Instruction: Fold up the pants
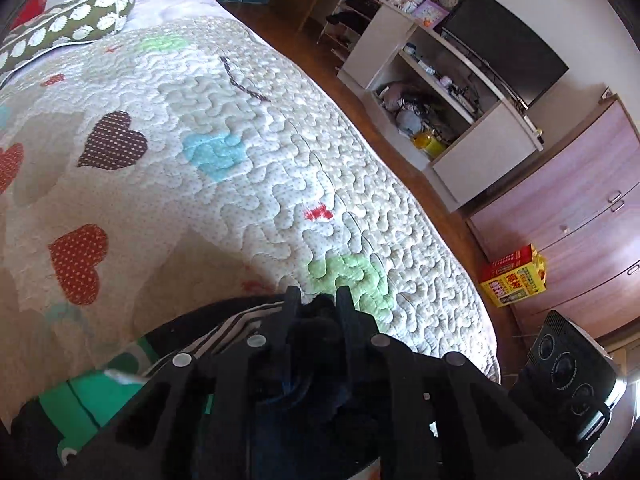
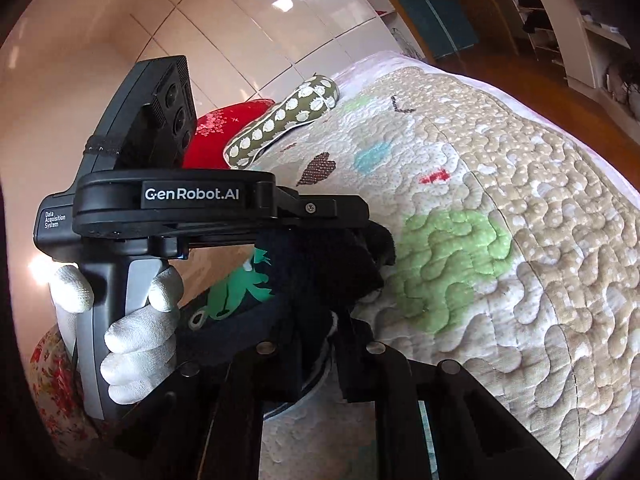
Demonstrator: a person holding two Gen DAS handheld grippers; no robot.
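Over on the far left of the left wrist view, a green pillow with white dots [image 1: 76, 20] lies at the head end of the bed, and the quilted bedspread [image 1: 248, 184] with its hearts runs from there to the right-hand edge. Low in that view sit the pants [image 1: 224, 320], dark fabric with a striped band and a bright green print, bunched up over the near edge of the bedspread. The left gripper [image 1: 316, 300] has its two black fingers drawn narrow, with a wad of the dark cloth pinched between them. Moving right, past the edge of the bed, there is wooden floor, a white shelf unit [image 1: 432, 92] with a dark television [image 1: 508, 40] on top, and a yellow and red box [image 1: 514, 276] on the floor by the wooden drawers [image 1: 580, 216]. Now the right wrist view: at its left, a white-gloved left hand [image 2: 140, 320] grips the handle of the left gripper's body, marked GenRobot.AI [image 2: 192, 194], seen side-on with dark cloth hanging from its front end. To the right of that hand, the pants [image 2: 320, 272] hang in a dark bundle, green print showing, above the near edge of the bedspread [image 2: 520, 240]. The right gripper [image 2: 320, 320] is closed down tight on that same dark fabric, fingers close together around it.
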